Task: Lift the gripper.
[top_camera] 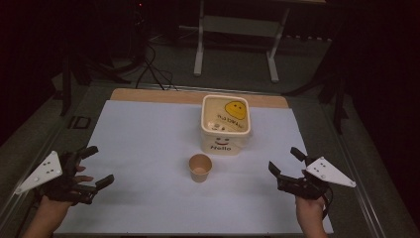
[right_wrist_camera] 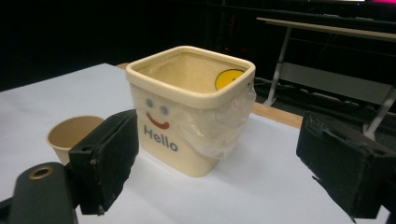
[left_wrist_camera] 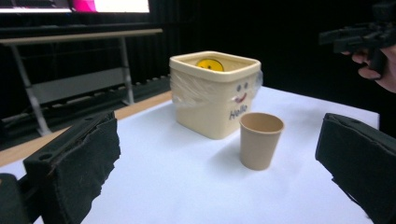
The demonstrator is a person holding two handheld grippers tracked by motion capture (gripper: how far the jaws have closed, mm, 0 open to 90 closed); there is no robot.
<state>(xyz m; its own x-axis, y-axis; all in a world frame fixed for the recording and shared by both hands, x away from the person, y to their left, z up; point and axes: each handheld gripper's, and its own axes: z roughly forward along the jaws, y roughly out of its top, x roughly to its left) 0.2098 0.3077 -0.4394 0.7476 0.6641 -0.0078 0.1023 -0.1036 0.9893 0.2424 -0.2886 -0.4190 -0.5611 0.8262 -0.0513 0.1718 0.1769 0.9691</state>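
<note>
You have open tabletop (top_camera: 148,148) on both sides; only the cup (top_camera: 200,167) and the tub (top_camera: 225,124) just behind it block the middle.

The surface (top_camera: 148,148) is covered by a white sheet, with a strip of bare wood showing along its far edge. 2 things stand directly on it. A cream square tub (top_camera: 225,124) with a smiley face and the word "Hello" on its side sits right of centre toward the far edge, with clear plastic film wrapped around it. A small brown paper cup (top_camera: 200,167) stands upright and open just near of the tub, slightly to its left, apart from it.
</note>
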